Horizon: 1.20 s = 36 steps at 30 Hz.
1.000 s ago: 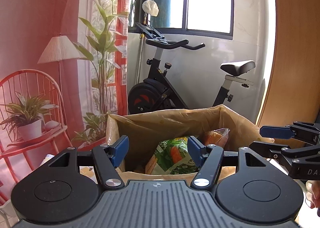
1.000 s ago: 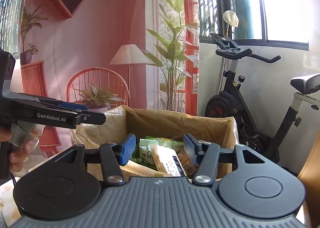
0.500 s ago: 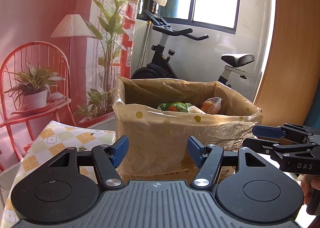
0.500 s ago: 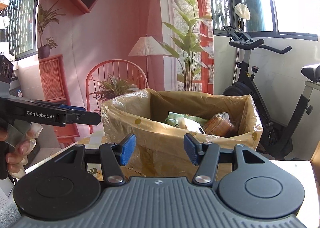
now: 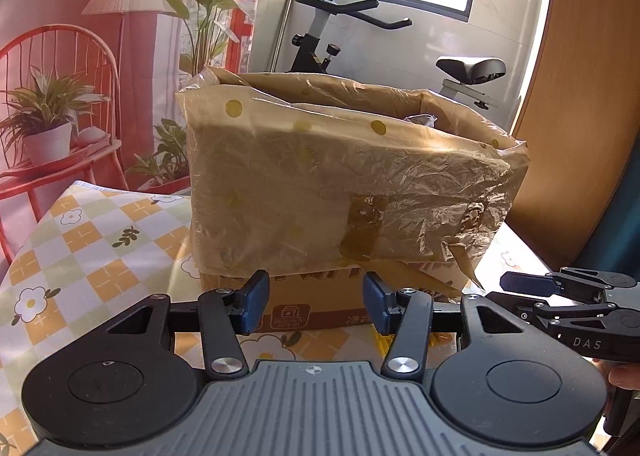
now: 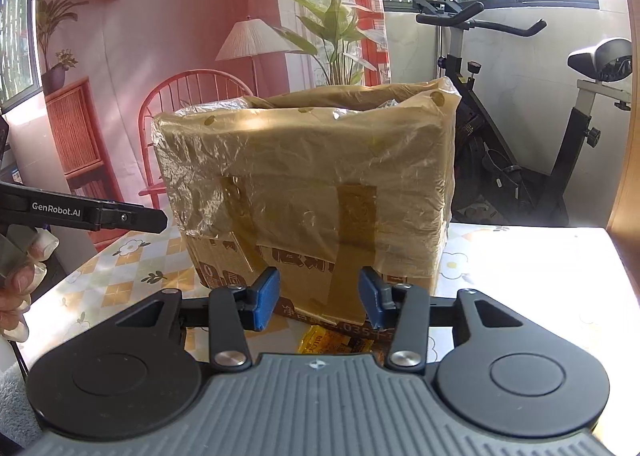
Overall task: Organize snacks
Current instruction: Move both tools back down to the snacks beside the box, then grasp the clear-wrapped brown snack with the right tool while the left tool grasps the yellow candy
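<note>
A cardboard box (image 5: 344, 192) lined with a yellowish dotted plastic bag (image 6: 308, 176) stands on the checked tablecloth; the snacks inside are hidden below its rim. My left gripper (image 5: 314, 306) sits low in front of the box, jaws closing with nothing between the blue pads. My right gripper (image 6: 319, 302) is also low before the box, jaws closing and empty. A small yellow snack packet (image 6: 332, 342) lies on the cloth just under the right gripper. Each gripper shows at the edge of the other's view: the right gripper (image 5: 532, 286), the left gripper (image 6: 156, 218).
The table (image 5: 92, 240) has a flowered orange-and-green check cloth; its sunlit right part (image 6: 532, 268) ends near a wooden panel. A person's hand (image 6: 20, 276) holds the left gripper. An exercise bike (image 6: 520, 116) and a red chair (image 5: 60, 68) stand behind the table.
Both grippers have come down from above the box opening to in front of its side, so the snacks inside have dropped out of sight. Both pairs of jaws have narrowed.
</note>
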Motion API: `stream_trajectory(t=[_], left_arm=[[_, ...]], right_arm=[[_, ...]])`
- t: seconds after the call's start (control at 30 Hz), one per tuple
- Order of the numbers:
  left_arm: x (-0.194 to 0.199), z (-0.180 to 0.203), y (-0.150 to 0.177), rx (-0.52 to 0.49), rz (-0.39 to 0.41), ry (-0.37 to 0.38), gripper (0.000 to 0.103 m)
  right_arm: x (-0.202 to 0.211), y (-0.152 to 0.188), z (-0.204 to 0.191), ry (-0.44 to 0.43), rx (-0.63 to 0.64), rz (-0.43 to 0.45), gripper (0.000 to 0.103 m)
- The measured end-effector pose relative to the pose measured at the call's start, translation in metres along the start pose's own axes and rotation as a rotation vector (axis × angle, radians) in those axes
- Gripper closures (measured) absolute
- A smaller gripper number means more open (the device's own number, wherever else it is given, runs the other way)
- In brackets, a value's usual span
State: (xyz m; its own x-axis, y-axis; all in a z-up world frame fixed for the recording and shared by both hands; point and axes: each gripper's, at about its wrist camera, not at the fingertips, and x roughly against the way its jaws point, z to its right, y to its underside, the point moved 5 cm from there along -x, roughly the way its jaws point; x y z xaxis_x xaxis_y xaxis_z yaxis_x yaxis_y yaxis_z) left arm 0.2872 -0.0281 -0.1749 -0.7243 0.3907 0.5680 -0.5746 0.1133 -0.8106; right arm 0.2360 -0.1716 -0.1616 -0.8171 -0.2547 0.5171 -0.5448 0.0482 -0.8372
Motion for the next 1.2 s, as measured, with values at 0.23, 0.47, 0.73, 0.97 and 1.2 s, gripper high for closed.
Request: stream_trajectory(t=[0.23,0.47,0.73,0.97,1.2], left_arm=[[-0.02,0.001,0.016,0.01,-0.052,0.002,0.05],[-0.044,0.005,0.034,-0.003,-0.112,-0.009,0.05],[-0.065,0.017,0.038,-0.027,-0.15,0.018,0.051],[-0.087,0.034,0.045,-0.036,-0.18,0.043,0.051],[-0.089,0.023,0.05,-0.015,-0.194,0.018,0.051]], right_arm=[[-0.03,0.035,0.027,0.026,-0.072,-0.123,0.056],[-0.057,0.053,0.042,0.089,-0.084,-0.176,0.056],[-0.077,0.06,0.04,0.138,-0.024,-0.214,0.082],[-0.075,0.064,0.045,0.137,-0.013,-0.196,0.084],[-0.085,0.062,0.012,0.0,0.032,-0.232,0.084]])
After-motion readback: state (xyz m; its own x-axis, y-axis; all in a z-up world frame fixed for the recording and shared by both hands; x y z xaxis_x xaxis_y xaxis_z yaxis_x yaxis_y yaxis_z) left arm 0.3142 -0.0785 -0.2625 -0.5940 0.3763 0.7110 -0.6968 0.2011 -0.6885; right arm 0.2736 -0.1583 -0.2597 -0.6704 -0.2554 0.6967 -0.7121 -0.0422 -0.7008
